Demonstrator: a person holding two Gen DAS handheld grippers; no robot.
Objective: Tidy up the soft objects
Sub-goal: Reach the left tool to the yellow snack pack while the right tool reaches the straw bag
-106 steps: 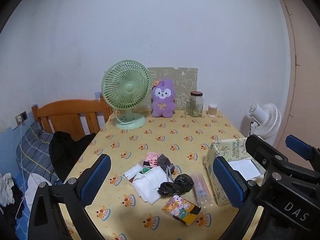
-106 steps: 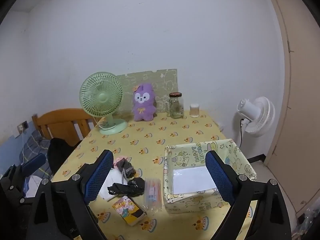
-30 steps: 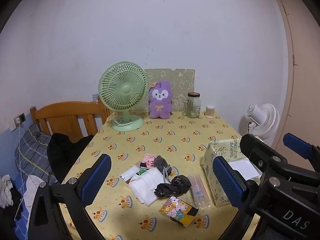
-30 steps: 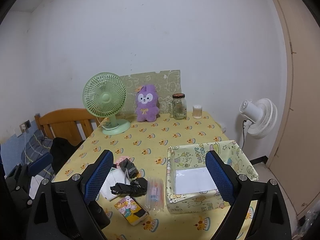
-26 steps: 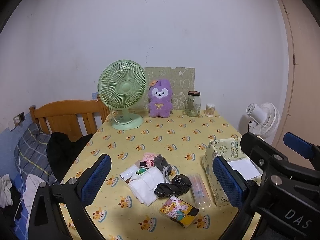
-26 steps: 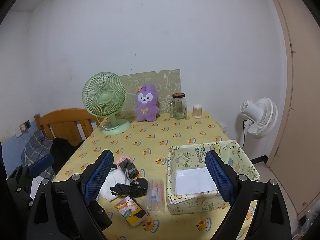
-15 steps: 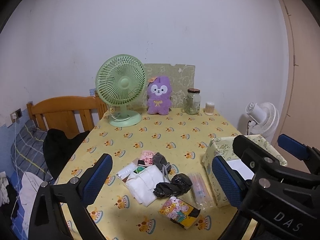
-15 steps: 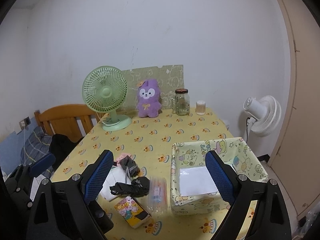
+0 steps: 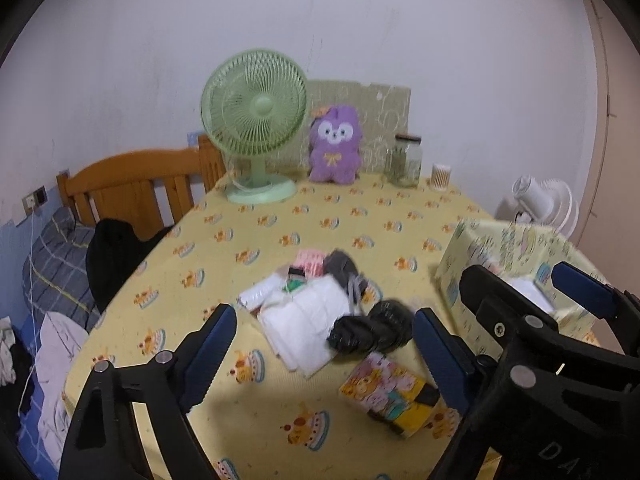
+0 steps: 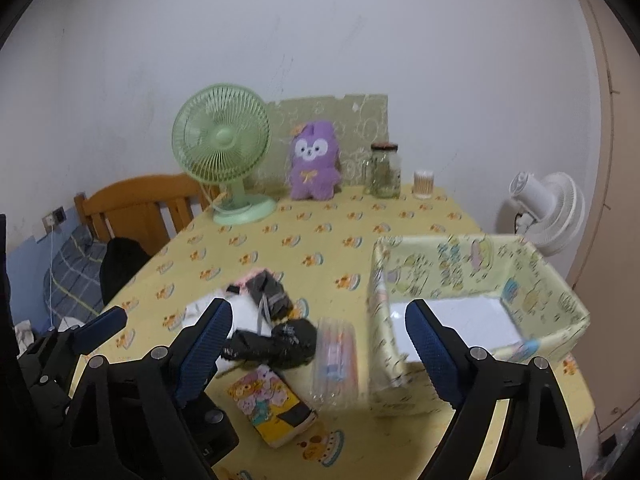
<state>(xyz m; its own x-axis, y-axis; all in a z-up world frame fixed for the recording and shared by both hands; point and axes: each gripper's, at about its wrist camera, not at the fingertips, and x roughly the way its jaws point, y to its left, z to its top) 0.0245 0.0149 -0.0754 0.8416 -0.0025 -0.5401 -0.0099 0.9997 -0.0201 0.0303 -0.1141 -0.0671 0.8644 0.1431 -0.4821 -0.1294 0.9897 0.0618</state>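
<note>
A pile of soft things lies on the yellow tablecloth: a white folded cloth (image 9: 308,322), a black crumpled bundle (image 9: 370,330) (image 10: 276,346), a grey sock-like piece (image 9: 342,266) (image 10: 268,290) and a pink item (image 9: 309,258). A cartoon-print tissue pack (image 9: 390,394) (image 10: 270,404) lies nearest me. A pale yellow fabric box (image 10: 476,280) (image 9: 508,248) stands open on the right. My left gripper (image 9: 322,354) is open and empty above the pile. My right gripper (image 10: 320,346) is open and empty between pile and box.
A clear pen pouch (image 10: 336,356) lies beside the box. A green fan (image 9: 256,128), purple plush (image 9: 335,144), glass jar (image 9: 407,160) and small cup (image 9: 440,172) stand at the far edge. A wooden chair (image 9: 132,184) is left; a white fan (image 10: 548,208) right.
Both grippers have moved forward and down toward the table, so the pile and box look larger. Nothing on the table has moved. Both grippers stay open.
</note>
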